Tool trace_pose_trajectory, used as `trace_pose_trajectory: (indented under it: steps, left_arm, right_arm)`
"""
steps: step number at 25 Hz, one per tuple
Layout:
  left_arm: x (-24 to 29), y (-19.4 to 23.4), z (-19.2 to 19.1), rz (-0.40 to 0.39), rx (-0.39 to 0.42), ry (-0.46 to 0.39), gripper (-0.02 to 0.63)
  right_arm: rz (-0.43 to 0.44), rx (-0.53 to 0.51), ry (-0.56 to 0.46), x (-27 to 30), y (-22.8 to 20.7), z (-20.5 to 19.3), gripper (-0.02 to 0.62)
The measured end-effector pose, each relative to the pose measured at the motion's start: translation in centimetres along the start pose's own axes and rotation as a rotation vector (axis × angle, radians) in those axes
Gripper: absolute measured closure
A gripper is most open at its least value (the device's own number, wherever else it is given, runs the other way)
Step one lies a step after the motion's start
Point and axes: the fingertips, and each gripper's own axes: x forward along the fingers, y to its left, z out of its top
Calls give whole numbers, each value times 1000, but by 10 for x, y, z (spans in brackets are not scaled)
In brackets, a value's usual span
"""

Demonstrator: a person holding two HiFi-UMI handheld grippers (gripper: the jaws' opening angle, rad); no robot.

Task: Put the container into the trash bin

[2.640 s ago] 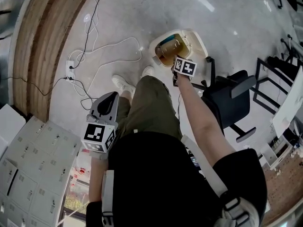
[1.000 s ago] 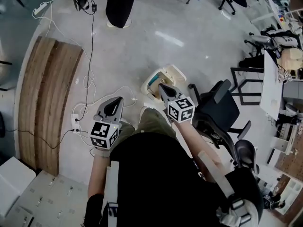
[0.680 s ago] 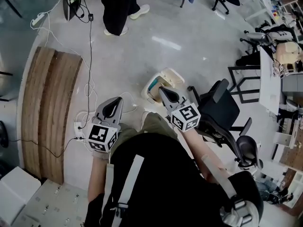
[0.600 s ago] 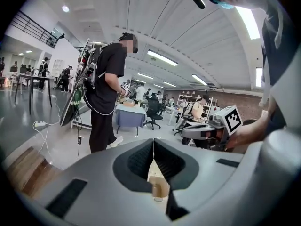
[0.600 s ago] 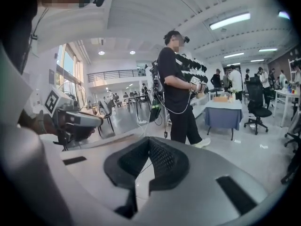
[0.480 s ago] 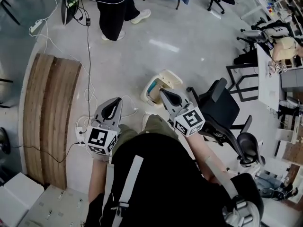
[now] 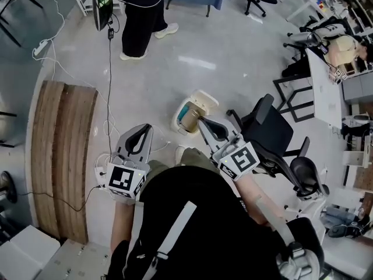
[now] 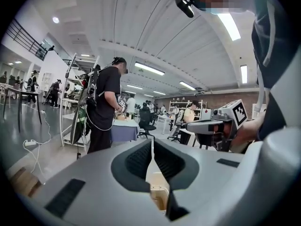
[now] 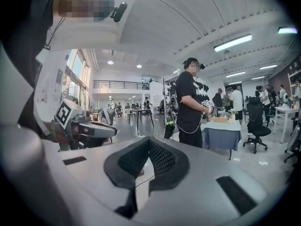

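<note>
Only the head view shows the floor. There the container [image 7: 189, 120], brownish, lies inside the cream trash bin [image 7: 176, 123], whose lid stands open at the far side. The bin is on the floor in front of the person's feet, just beside a black office chair [image 7: 273, 134].

In this view the left gripper [image 7: 141, 132] and the right gripper [image 7: 205, 122] are held above the floor and apart from each other. The tip of the right one appears next to the bin in the picture, but neither touches it.

The two gripper views look level into a large hall and show no container. The left gripper view shows its jaws pressed together with nothing between them. The right gripper view shows the same: jaws fully together and empty. Each of these views also shows the other gripper at its side.

Counted: two grippers, one bin, one container. One other person [image 7: 140, 16] in dark clothes stands near and appears in all three views, beside a table with a blue cloth [image 9: 225, 134]
</note>
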Motion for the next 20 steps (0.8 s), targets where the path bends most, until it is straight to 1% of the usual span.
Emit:
trace_pose_trajectory:
  steps: [3, 6, 9, 13, 20]
  left_arm:
    - [-3, -4, 9, 2, 2, -28, 597]
    - [-6, -6, 18, 5, -15, -40, 597]
    - [-6, -7, 23, 10, 13, -67, 597]
    - [-5, -13, 26, 3, 25, -65, 597]
    - [-1, -21, 27, -17, 33, -64, 597]
  right_arm:
    - [5, -14, -13, -7, 6, 7, 580]
    - [9, -33, -25, -12, 12, 14, 580]
    - [17, -37, -41, -16, 16, 20, 580]
    - [30, -43, -50, -19, 20, 22, 580]
    - [29, -50, -27, -20, 19, 13, 580]
